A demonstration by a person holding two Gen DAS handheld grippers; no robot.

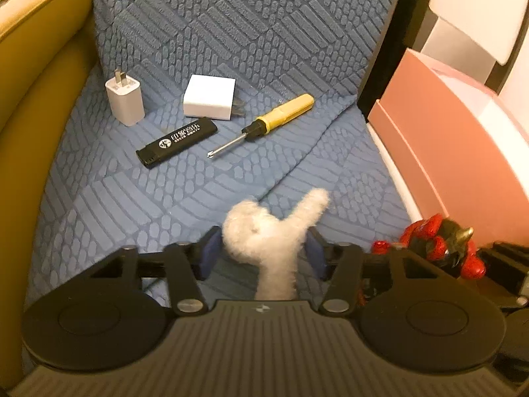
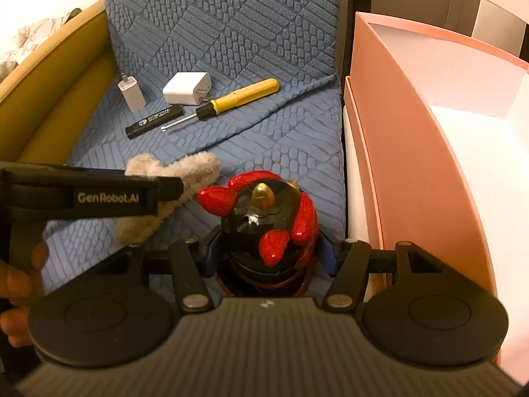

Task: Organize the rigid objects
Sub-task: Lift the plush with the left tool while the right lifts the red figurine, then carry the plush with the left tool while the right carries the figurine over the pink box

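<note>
My left gripper (image 1: 264,251) is shut on a fluffy white plush toy (image 1: 267,228), held above the blue seat cushion (image 1: 132,198). My right gripper (image 2: 269,251) is shut on a red and black figurine (image 2: 267,218) with a gold tip. On the cushion further back lie a yellow-handled screwdriver (image 1: 264,122), a black lighter (image 1: 177,142), a small white plug charger (image 1: 125,101) standing upright and a white cube charger (image 1: 210,96). They also show in the right wrist view: screwdriver (image 2: 231,99), lighter (image 2: 153,122), cube charger (image 2: 187,88).
A pink open box (image 2: 413,165) with a white inside stands right of the cushion, also in the left wrist view (image 1: 446,152). A mustard sofa arm (image 1: 39,99) rises at the left. The left gripper's body (image 2: 99,195) crosses the right wrist view.
</note>
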